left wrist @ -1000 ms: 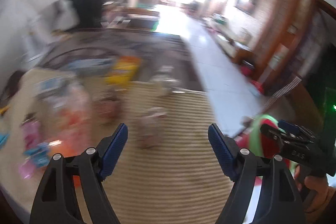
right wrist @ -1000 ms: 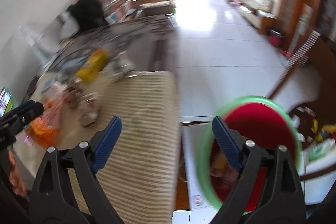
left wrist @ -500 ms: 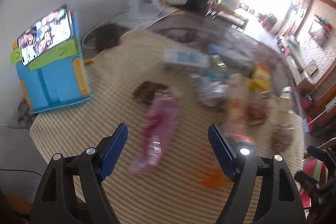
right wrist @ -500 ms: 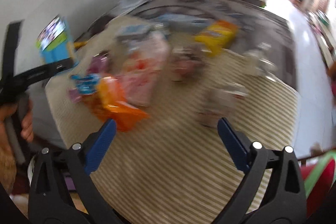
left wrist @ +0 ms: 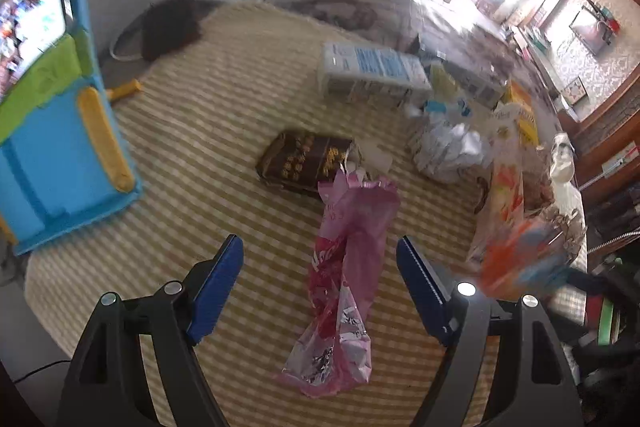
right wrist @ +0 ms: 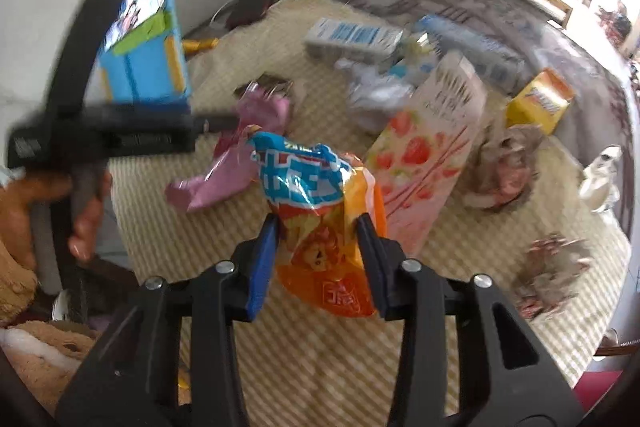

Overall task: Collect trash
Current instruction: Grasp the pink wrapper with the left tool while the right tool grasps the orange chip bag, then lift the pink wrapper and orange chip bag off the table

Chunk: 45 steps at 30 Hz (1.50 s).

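A striped mat (left wrist: 208, 115) holds scattered trash. In the left wrist view my left gripper (left wrist: 320, 279) is open, with a pink foil wrapper (left wrist: 344, 279) lying between its fingers. A brown snack packet (left wrist: 304, 159) lies beyond it. In the right wrist view my right gripper (right wrist: 320, 247) has closed in on an orange and blue chip bag (right wrist: 320, 211), its pads against both sides. The pink wrapper (right wrist: 224, 163) lies to its left, under my left gripper's body (right wrist: 108, 139). A pink strawberry box (right wrist: 428, 155) lies to the right.
A blue and green tablet stand (left wrist: 52, 131) stands at the mat's left. A white and blue carton pack (left wrist: 372, 71), crumpled white plastic (left wrist: 448, 147), a yellow box (right wrist: 540, 99) and crumpled brown wrappers (right wrist: 504, 171) lie further back. A red bin with green rim (left wrist: 604, 315) is right.
Both grippers swung from the bin side back over the mat. My right gripper narrowed from wide open onto the orange chip bag. My left gripper came down around the pink wrapper.
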Each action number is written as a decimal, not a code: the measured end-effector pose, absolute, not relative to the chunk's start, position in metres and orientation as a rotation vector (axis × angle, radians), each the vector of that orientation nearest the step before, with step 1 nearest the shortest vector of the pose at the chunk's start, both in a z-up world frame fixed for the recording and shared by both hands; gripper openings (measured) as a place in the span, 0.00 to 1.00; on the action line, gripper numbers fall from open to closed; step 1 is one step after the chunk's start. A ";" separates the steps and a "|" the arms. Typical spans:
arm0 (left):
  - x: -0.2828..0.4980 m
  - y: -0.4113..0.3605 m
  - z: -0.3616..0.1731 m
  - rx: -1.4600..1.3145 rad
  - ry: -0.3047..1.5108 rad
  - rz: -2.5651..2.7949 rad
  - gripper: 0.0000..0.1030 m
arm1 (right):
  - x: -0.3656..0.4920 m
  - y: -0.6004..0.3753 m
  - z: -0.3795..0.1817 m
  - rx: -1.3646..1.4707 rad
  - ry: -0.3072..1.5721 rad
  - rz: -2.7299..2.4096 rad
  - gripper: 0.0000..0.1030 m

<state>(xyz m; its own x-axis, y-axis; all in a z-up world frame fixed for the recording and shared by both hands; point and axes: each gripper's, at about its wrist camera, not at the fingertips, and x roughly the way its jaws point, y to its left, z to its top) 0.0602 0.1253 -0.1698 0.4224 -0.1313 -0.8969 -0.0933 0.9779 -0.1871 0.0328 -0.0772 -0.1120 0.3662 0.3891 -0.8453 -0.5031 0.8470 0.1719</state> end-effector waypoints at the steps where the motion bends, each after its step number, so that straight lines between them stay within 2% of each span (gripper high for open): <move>1: 0.062 0.123 -0.175 -0.216 1.153 -0.040 0.73 | 0.036 -0.085 -0.103 -0.091 1.028 0.556 0.38; 6: 0.068 0.106 -0.194 -0.196 1.208 -0.124 0.71 | 0.055 -0.123 -0.076 0.060 0.954 0.410 0.38; 8: 0.071 0.098 -0.200 -0.188 1.234 -0.154 0.56 | 0.061 -0.138 -0.074 0.123 0.949 0.355 0.38; 9: 0.073 0.096 -0.203 -0.184 1.244 -0.162 0.42 | 0.061 -0.143 -0.075 0.145 0.948 0.341 0.38; 10: 0.074 0.094 -0.204 -0.181 1.252 -0.170 0.37 | 0.063 -0.148 -0.075 0.172 0.946 0.322 0.38; 11: 0.075 0.092 -0.204 -0.179 1.251 -0.179 0.35 | 0.065 -0.151 -0.075 0.185 0.944 0.312 0.38; 12: 0.075 0.091 -0.202 -0.179 1.241 -0.182 0.27 | 0.064 -0.154 -0.075 0.199 0.938 0.300 0.38; 13: 0.076 0.089 -0.198 -0.175 1.226 -0.187 0.25 | 0.064 -0.155 -0.074 0.206 0.931 0.291 0.38; 18: 0.075 0.082 -0.165 -0.147 1.102 -0.209 0.21 | 0.059 -0.153 -0.065 0.189 0.881 0.271 0.38; 34: 0.085 0.066 -0.067 -0.084 0.853 -0.180 0.21 | 0.049 -0.149 -0.046 0.155 0.815 0.255 0.38; 45: 0.085 0.048 -0.048 -0.061 0.804 -0.211 0.21 | 0.039 -0.160 -0.036 0.154 0.778 0.228 0.38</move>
<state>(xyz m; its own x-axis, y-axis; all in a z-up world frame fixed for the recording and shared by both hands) 0.0851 0.0478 -0.0485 0.6738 -0.2108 -0.7082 0.1645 0.9772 -0.1344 0.0394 -0.1599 -0.0359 0.6895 0.2596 -0.6761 -0.1461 0.9642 0.2212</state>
